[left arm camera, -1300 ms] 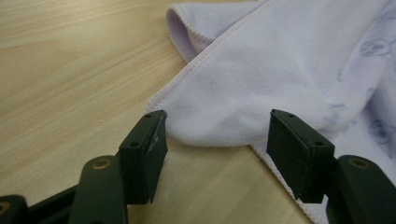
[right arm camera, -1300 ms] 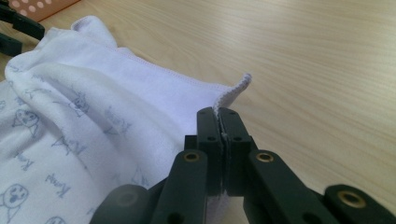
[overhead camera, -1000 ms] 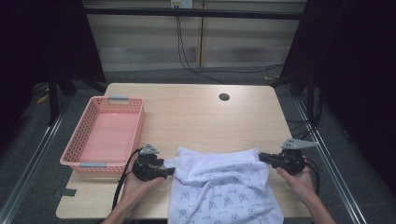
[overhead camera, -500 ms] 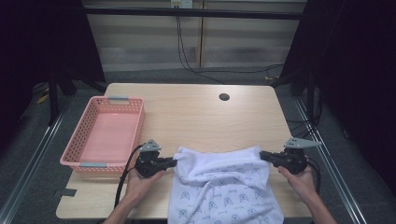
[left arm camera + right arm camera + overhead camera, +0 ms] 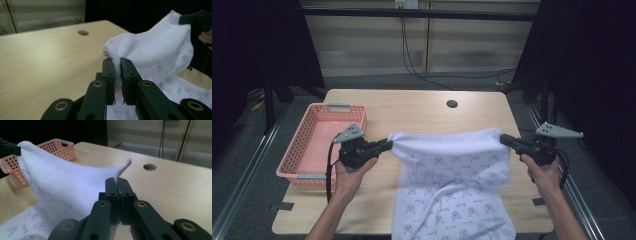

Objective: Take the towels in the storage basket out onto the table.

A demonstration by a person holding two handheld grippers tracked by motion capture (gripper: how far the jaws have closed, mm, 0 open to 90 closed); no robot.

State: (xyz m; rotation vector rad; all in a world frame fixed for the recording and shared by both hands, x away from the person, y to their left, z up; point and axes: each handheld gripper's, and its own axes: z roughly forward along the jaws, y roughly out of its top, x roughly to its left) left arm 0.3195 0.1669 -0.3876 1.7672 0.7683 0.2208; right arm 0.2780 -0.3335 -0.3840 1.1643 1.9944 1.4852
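A white towel point(image 5: 452, 165) with a small blue print hangs stretched between my two grippers above the wooden table point(image 5: 422, 112); its lower part trails over the front edge. My left gripper point(image 5: 388, 145) pinches the towel's left top corner point(image 5: 155, 50); its jaws have just been closing and now clamp the hem point(image 5: 117, 62). On the other side, my right gripper point(image 5: 503, 138) is shut on the right top corner, and the stitched edge of the towel point(image 5: 65, 182) pokes up between its jaws point(image 5: 117, 181).
A pink plastic basket point(image 5: 319, 135) stands at the table's left side, close to my left hand, and appears as well in the right gripper view point(image 5: 60, 148). A round cable hole point(image 5: 452, 104) sits near the far edge. Dark curtains flank the table.
Both hands have risen and lifted the towel's top edge off the table. It was bunched up; now it hangs spread between the grippers. The left jaws have closed on the corner.
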